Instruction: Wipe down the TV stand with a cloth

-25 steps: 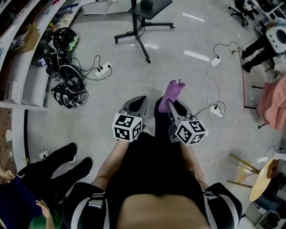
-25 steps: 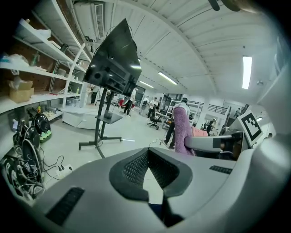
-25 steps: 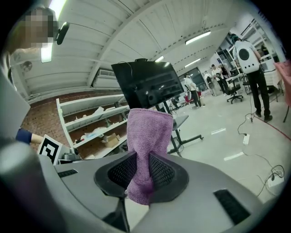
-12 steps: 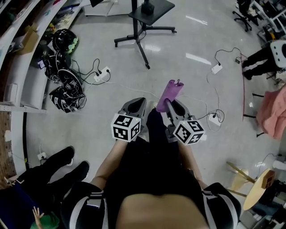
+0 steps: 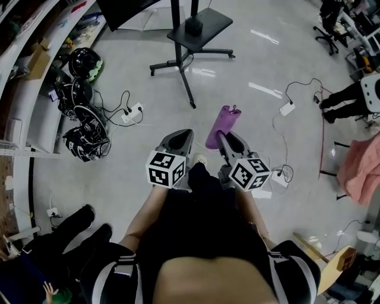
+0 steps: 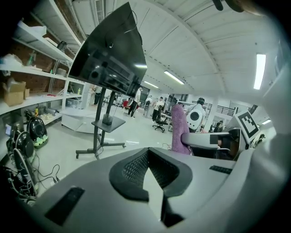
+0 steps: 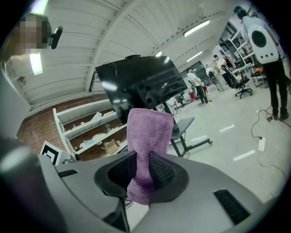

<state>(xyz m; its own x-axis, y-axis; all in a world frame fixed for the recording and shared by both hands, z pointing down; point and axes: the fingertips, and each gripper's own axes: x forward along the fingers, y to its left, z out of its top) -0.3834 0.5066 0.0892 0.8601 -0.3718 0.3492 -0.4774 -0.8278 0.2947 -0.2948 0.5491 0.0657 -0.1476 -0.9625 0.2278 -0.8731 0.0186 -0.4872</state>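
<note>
- Right gripper [image 5: 227,141]: jaws clamped on purple cloth [image 5: 222,123]; cloth stands up out of jaws, short end pokes out on near side of pads
- Left gripper [image 5: 181,140]: jaws together, nothing between
- Both grippers side by side in front of person, above grey floor [image 5: 261,59]
- TV stand [image 5: 189,35]: black, on wheeled base, dark TV [image 5: 126,8] on pole; ahead of grippers, well apart; cloth not touching it
- Pile of black gear and cables [image 5: 86,119] beside shelves at left

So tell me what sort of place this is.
Probably a lab or workshop: wall shelves holding boxes, a TV on a wheeled stand, and cables strewn over the bare floor.
</note>
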